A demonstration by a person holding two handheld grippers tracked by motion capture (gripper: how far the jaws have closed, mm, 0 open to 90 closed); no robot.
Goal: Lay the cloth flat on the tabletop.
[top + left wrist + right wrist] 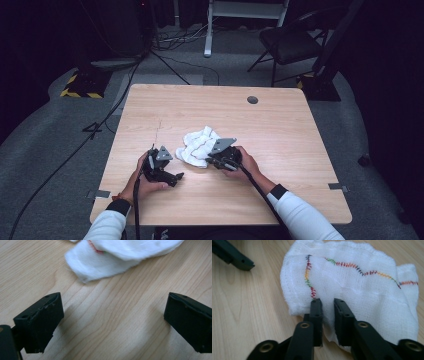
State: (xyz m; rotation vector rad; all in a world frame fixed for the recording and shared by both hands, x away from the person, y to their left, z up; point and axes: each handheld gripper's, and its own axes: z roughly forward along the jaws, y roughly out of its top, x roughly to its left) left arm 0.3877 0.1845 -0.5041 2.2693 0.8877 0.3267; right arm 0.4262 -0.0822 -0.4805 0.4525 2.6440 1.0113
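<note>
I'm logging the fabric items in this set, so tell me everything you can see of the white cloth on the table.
The white cloth is thin, loosely woven gauze, crumpled into a soft heap near the middle of the wooden table. Lines of multicoloured stitching run across it. Its near edge lies bunched and layered. The right tool has closed on a fold of that edge. The left tool stands open beside it on bare wood, not touching it.

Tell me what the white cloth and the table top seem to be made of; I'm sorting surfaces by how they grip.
The white cloth looks like soft, matte cotton gauze: an open weave shows, with coloured stitching across it and a fuzzy edge. The table top looks like pale wood or wood-look laminate, smooth with a low sheen; which one the grain lines leave open.
</note>
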